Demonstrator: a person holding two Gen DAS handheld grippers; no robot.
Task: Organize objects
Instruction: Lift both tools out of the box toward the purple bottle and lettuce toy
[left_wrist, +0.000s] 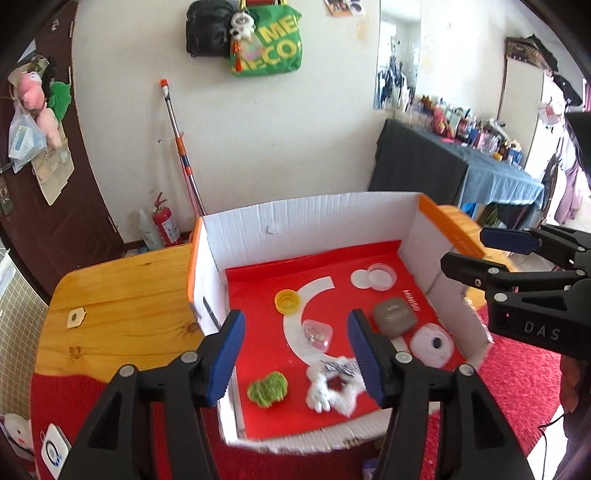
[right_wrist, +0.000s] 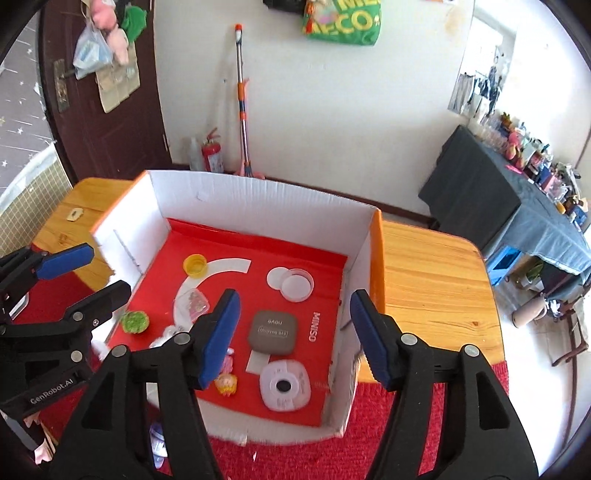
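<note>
Blue-padded hand-held gripper (right_wrist: 291, 338), white box (right_wrist: 258, 195) w/ red floor

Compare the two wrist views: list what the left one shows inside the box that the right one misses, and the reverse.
Left wrist only: the white furry toy in full.

Right wrist only: the small yellow-haired doll near the front wall.

Both: the white box, yellow cap, grey case, green fuzzy ball, and both grippers, left and right, open and empty.

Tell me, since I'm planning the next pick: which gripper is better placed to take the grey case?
Probably the right gripper: it is open, with the grey case lying between its fingers. The left gripper hangs over the white plush.
</note>
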